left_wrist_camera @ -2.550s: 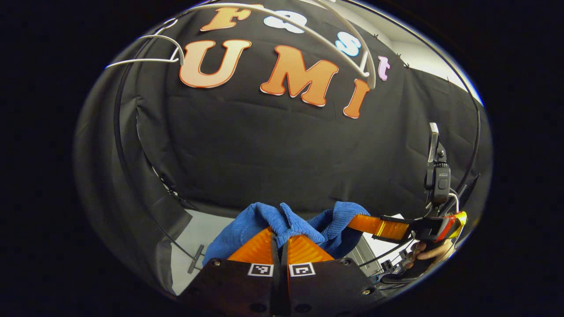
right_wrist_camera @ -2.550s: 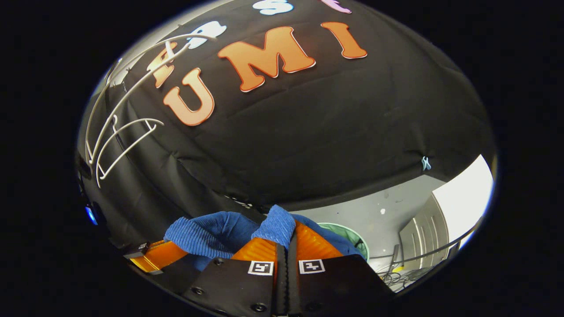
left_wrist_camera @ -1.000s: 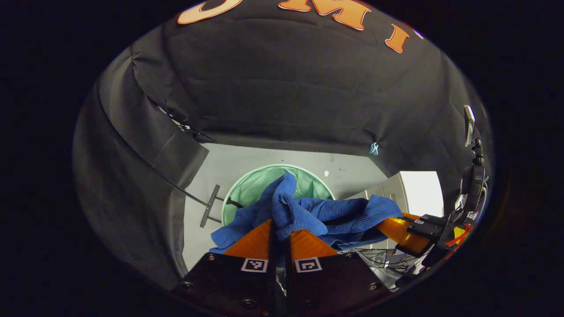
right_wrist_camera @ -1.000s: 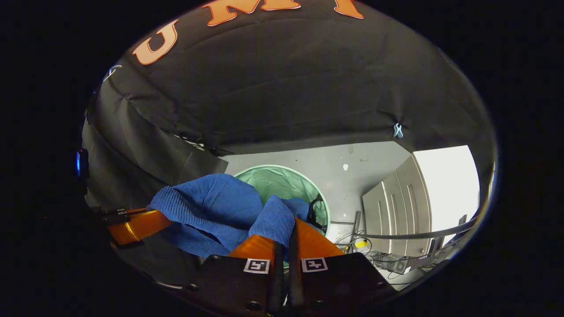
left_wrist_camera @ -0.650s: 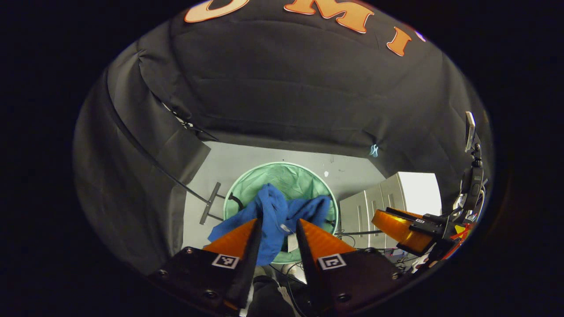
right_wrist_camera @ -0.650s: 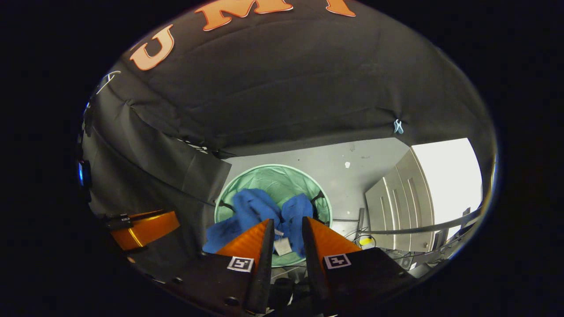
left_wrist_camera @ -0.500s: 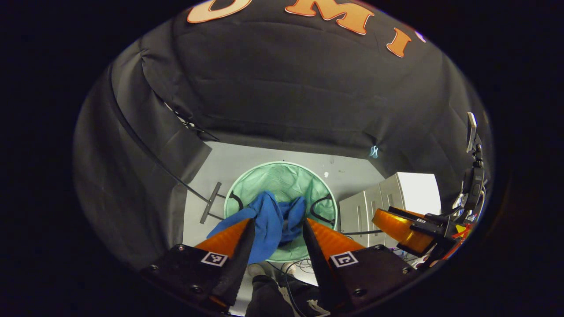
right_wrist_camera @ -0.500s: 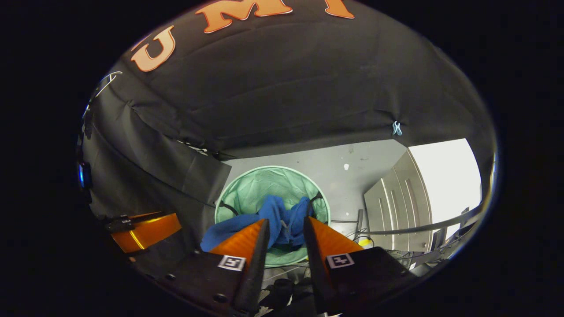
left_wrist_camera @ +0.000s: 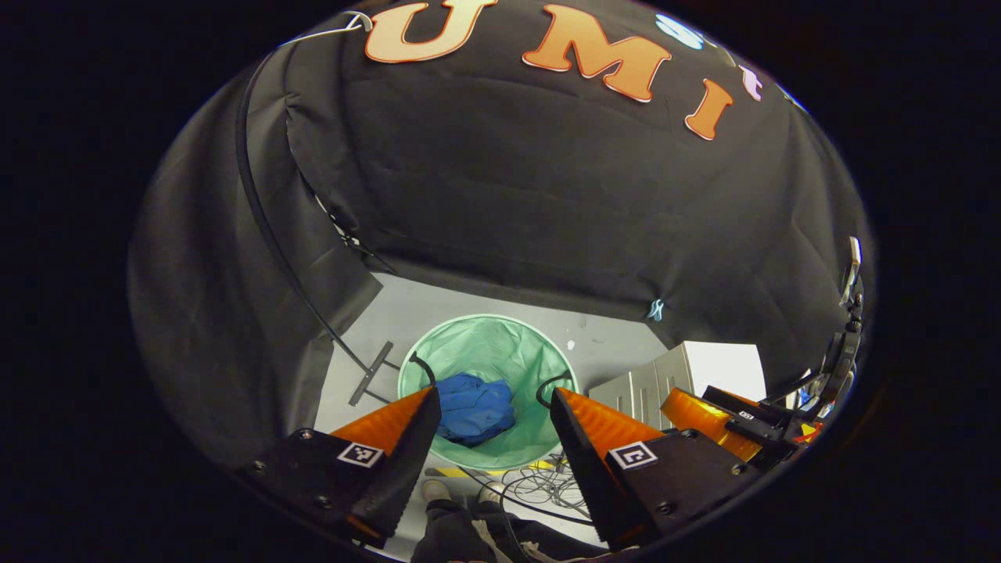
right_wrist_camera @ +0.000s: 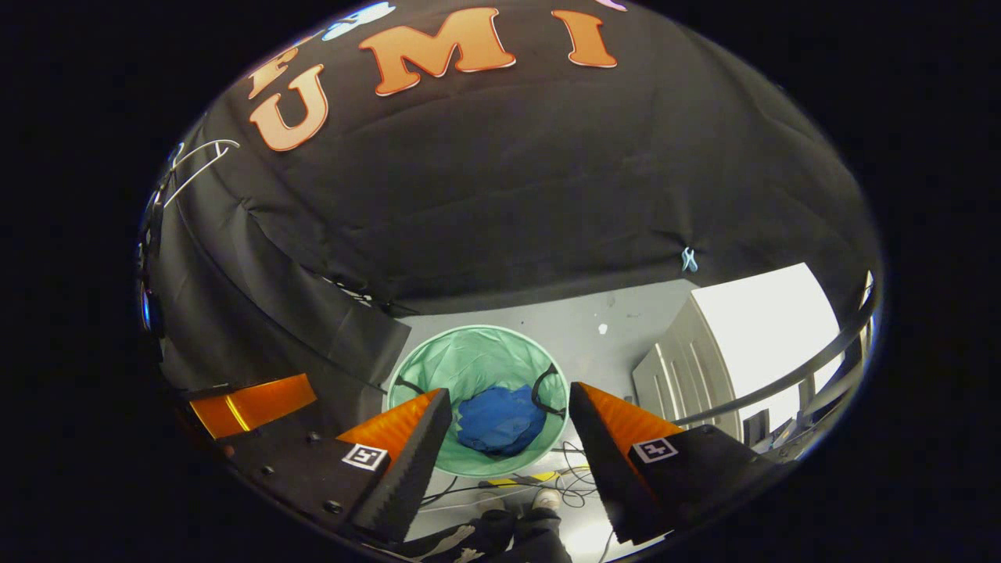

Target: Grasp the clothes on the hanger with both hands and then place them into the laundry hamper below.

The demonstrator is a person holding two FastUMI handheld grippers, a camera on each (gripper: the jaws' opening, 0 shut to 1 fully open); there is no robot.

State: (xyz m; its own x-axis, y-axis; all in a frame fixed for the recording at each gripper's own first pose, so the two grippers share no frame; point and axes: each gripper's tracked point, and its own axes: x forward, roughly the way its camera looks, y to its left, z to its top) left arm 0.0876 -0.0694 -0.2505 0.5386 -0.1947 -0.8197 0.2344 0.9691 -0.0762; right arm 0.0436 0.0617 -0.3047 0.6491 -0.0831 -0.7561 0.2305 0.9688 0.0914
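Left gripper view: the left gripper points down with its jaws spread wide and empty. Below it a round green laundry hamper stands on the grey floor. The blue clothes lie crumpled inside it with no clear long axis. The right gripper shows at lower right.

Right gripper view: the right gripper also aims downward, its jaws wide apart, holding nothing, above the hamper with the blue bundle.

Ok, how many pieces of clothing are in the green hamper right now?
1: a crumpled blue ribbed garment lying at the bottom of the round green mesh laundry hamper, below both open tongs. Anything beneath it would be hidden.
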